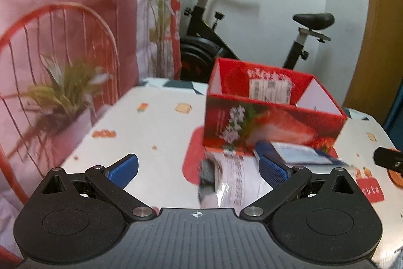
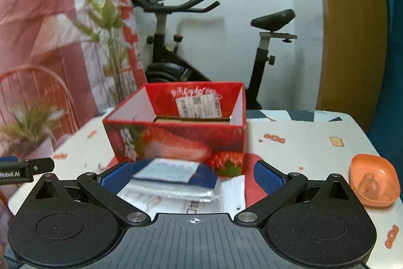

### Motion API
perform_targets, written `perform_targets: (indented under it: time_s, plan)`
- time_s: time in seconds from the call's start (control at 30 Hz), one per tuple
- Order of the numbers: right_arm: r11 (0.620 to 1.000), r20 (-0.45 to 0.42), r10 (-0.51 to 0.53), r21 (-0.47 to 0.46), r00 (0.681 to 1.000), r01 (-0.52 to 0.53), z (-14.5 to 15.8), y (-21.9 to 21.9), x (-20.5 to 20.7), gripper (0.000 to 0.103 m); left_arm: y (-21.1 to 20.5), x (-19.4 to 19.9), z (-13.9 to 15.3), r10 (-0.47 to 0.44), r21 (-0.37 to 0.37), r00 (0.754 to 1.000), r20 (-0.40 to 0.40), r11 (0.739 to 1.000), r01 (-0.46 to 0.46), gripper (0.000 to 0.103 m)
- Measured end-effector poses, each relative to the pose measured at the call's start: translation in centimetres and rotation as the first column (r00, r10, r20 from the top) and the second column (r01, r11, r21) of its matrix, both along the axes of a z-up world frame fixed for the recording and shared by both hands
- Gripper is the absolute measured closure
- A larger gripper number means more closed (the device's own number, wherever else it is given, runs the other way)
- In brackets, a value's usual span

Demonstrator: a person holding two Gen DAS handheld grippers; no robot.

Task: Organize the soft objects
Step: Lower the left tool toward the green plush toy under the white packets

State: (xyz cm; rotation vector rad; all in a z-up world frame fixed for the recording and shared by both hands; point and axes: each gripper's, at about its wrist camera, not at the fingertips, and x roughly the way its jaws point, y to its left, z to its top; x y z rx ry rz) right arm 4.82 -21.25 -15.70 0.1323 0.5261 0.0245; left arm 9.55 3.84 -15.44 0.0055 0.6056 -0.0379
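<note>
Both claws gape wide, left claw (image 1: 199,169) and right claw (image 2: 192,174), gripping nothing. Blue-and-white soft packets (image 2: 173,174) lie lower centre on the counter (image 2: 302,150), against the strawberry box (image 2: 176,138).

Both tools look alike. The left gripper (image 1: 199,172) has a grey ribbed body with a small white crosshair mark at its middle, flanked by two round black housings. Black link arms run from silver pivot pins out to fingers (image 1: 124,170) padded in textured blue. The right gripper (image 2: 192,174) is the same build; at the left edge of its view, a black part reads "Robot.AI".
</note>
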Motion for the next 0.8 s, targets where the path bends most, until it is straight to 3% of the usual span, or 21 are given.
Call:
perform_targets:
  time_s: [0.27,0.37,0.5,0.63,0.8]
  plan:
    - [0.995,-0.084,0.102,-0.006,0.991,-0.103,-3.8,0.6,-1.1,0.0,-0.6,-0.9,-3.4,-0.084,-0.041,0.994,-0.067,0.996,0.081,0.0]
    - [0.994,-0.109,0.102,-0.038,0.989,-0.107,-5.5,0.9,-1.5,0.0,-1.1,-1.0,-4.8,-0.109,-0.06,0.989,-0.095,0.993,0.103,0.001]
    - [0.994,-0.187,0.107,0.001,0.977,-0.108,-7.4,0.7,-1.8,0.001,-1.1,-0.6,-6.5,-0.123,-0.09,0.98,-0.156,0.99,0.11,0.004]
    - [0.991,-0.229,0.123,-0.018,0.966,-0.131,-8.6,1.0,-1.9,0.008,-0.5,-0.1,-8.2,-0.171,-0.213,0.96,-0.221,0.969,0.124,0.007]
    - [0.99,-0.258,0.13,-0.015,0.957,-0.138,-9.9,0.8,-1.9,0.02,-1.0,0.3,-9.2,-0.2,-0.232,0.951,-0.236,0.962,0.144,0.009]
